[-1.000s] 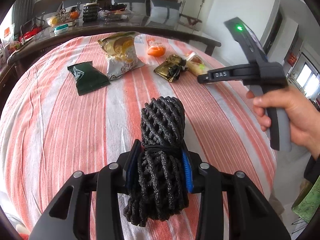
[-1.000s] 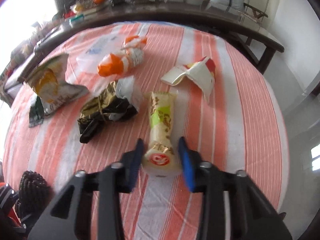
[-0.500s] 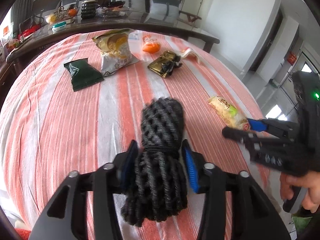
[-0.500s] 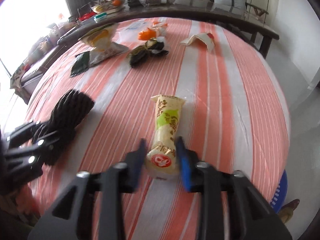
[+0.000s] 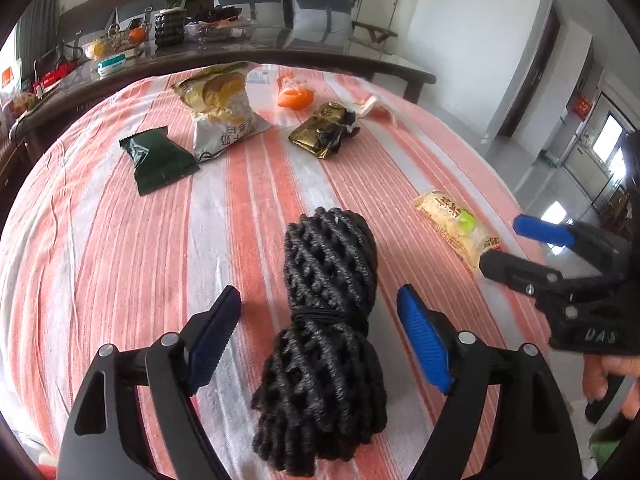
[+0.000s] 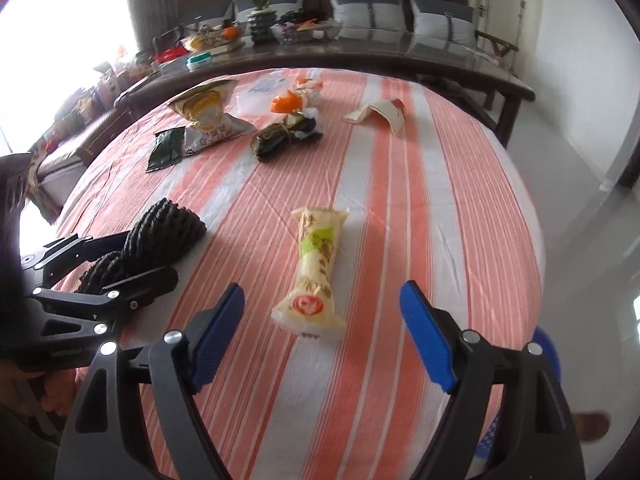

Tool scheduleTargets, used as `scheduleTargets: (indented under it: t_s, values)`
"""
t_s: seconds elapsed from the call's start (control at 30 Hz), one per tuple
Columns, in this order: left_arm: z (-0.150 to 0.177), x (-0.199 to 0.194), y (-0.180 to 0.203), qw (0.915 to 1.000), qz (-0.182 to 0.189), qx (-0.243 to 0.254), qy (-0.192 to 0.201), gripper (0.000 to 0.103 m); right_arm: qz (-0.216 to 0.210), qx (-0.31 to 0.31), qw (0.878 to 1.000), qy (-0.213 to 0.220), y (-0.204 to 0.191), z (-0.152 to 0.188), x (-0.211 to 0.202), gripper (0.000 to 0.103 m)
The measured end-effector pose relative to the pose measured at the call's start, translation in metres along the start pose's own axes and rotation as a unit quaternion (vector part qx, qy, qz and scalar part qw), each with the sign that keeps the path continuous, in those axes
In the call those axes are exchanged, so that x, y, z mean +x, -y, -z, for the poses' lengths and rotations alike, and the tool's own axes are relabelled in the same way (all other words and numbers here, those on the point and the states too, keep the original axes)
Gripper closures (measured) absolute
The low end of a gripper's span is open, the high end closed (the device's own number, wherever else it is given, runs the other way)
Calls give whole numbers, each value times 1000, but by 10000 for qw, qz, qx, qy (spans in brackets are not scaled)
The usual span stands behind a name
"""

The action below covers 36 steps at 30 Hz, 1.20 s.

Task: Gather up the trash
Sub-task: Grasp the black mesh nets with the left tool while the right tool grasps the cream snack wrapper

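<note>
A black foam net bundle point(image 5: 326, 332) tied at its waist lies on the striped tablecloth between the fingers of my left gripper point(image 5: 318, 340). That gripper's jaws are opening and the pads stand clear of the bundle. A cream snack wrapper point(image 6: 316, 276) with a green patch lies on the cloth between the fingers of my right gripper point(image 6: 320, 336), whose jaws are also opening, pads apart from it. The right gripper point(image 5: 520, 248) shows at the right edge of the left wrist view beside the wrapper point(image 5: 456, 226). The net bundle point(image 6: 160, 236) and left gripper point(image 6: 108, 268) show at left.
Further back on the cloth point(image 5: 120, 240) lie a green packet point(image 5: 158, 160), a chip bag point(image 5: 218, 110), an orange wrapper point(image 5: 294, 94), a gold-black wrapper point(image 5: 322, 130) and a folded paper piece point(image 6: 380, 114). A dark table point(image 6: 360, 54) with clutter stands behind. A blue bin point(image 6: 544, 348) sits below the right edge.
Both grippers have opened, letting go of the net bundle and the snack wrapper, which now rest on the cloth. The right gripper carried the wrapper toward the near edge beside the left gripper.
</note>
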<state>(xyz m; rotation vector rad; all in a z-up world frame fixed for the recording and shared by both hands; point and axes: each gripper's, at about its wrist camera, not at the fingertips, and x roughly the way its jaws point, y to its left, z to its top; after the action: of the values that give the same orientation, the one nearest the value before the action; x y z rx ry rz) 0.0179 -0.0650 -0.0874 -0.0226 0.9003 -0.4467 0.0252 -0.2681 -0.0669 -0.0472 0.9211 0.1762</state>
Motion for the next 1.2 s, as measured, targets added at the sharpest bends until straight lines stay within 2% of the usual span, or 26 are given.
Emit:
scheduleTargets:
  t_s: [0.13, 0.2, 0.23, 0.33, 0.47, 0.57, 0.77, 0.97, 1.07, 1.1, 1.2]
  values:
    - [0, -8, -7, 9998, 152, 65, -100, 23, -480, -145, 9970, -594, -2, -20, 16, 26]
    - [-4, -14, -11, 9995, 287, 69, -104, 23, -591, -184, 9939, -916, -4, -29, 25, 33]
    - [-7, -17, -14, 9993, 350, 57, -117, 23, -571, -188, 9932, -994, -5, -32, 28, 37]
    - [-12, -19, -17, 9991, 358, 73, -201, 23, -495, -100, 9914, -1206, -1, -41, 36, 39]
    - [-14, -15, -8, 9979, 401, 315, -399, 24, -515, 78, 9899, -1321, 5, -47, 39, 41]
    - [-13, -10, -1, 9968, 341, 462, -558, 30, -548, 162, 9884, -1409, 8, -50, 40, 41]
    - [-10, -6, -1, 9963, 172, 445, -713, 39, -555, 134, 9861, -1559, 6, -51, 41, 43]
    - [-9, -4, -1, 9958, 134, 448, -792, 48, -446, 77, 9858, -1615, 6, -49, 46, 49]
    - [-9, -4, 3, 9956, 136, 485, -795, 63, -475, 67, 9850, -1655, 5, -48, 50, 65]
    - [-9, -4, 5, 9956, 114, 497, -783, 65, -475, 54, 9847, -1676, 4, -47, 51, 84]
    - [-12, -9, 8, 9967, 62, 493, -636, 69, -440, 81, 9875, -1514, 6, -47, 45, 88]
